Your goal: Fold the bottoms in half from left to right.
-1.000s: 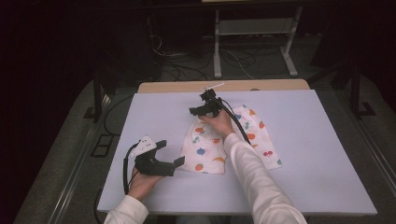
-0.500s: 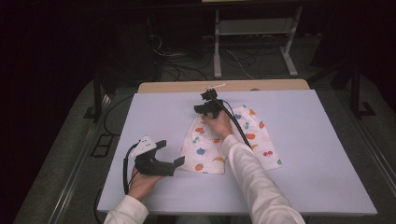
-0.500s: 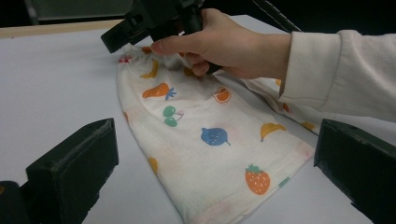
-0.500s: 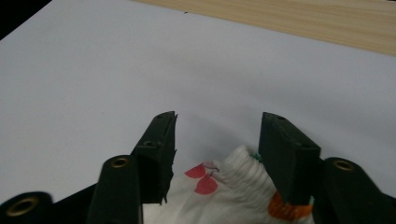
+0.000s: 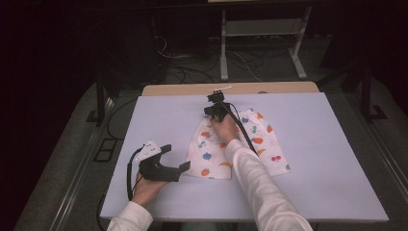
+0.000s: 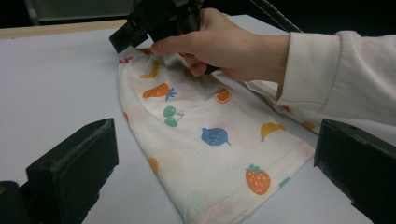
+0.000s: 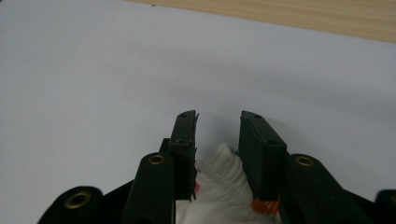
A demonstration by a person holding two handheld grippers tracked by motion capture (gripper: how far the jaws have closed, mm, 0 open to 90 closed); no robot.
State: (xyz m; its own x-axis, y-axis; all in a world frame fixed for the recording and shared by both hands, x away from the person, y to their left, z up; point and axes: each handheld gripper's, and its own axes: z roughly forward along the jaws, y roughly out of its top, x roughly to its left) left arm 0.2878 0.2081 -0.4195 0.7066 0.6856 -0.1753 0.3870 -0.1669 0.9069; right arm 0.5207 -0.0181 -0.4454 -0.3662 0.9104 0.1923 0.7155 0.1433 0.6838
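right gripper (image 5: 215,107): jaws just been closing, a bunched fold at the far edge of the fruit-print cloth (image 5: 240,144) between them, pads seem to pinch it | left gripper (image 5: 177,158): open, empty, at the cloth's near-left corner | cloth's long axis runs away from the person on the table (image 5: 332,159) | count: one cloth, two grippers
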